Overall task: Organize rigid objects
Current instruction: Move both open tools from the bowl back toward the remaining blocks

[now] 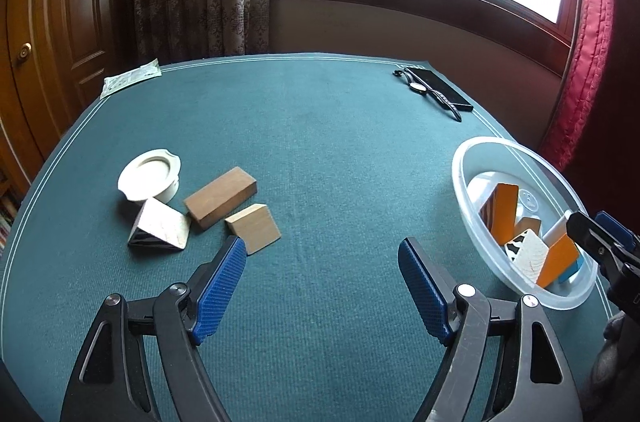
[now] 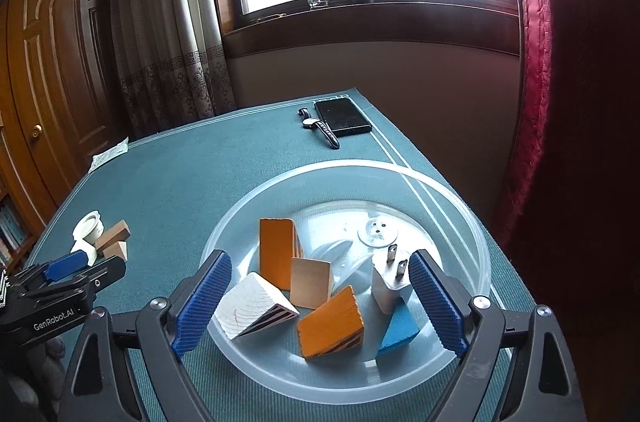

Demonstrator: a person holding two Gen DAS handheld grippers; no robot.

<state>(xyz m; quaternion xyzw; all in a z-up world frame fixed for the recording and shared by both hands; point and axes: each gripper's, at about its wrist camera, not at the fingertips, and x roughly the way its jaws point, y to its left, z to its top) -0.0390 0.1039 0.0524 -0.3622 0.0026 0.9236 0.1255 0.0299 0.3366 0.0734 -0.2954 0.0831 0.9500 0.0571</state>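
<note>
My left gripper (image 1: 322, 248) is open and empty above the green table (image 1: 320, 126). Ahead to its left lie a small light wood block (image 1: 253, 228), a brown wood block (image 1: 221, 197), a white wedge (image 1: 160, 228) and a white round holder (image 1: 149, 175). My right gripper (image 2: 320, 264) is open and empty, hanging over the clear bowl (image 2: 452, 190). The bowl holds two orange wedges (image 2: 276, 258) (image 2: 331, 323), a white wedge (image 2: 256, 304), a pale block (image 2: 311, 282), a blue piece (image 2: 398, 330) and a white plug adapter (image 2: 390, 282). The bowl also shows in the left wrist view (image 1: 464, 166).
A black phone (image 1: 440, 88) and a wristwatch (image 1: 418, 86) lie at the table's far right corner. A paper packet (image 1: 130, 77) lies at the far left corner. A red curtain (image 2: 536, 70) hangs right of the table. The left gripper shows at the left of the right wrist view (image 2: 68, 268).
</note>
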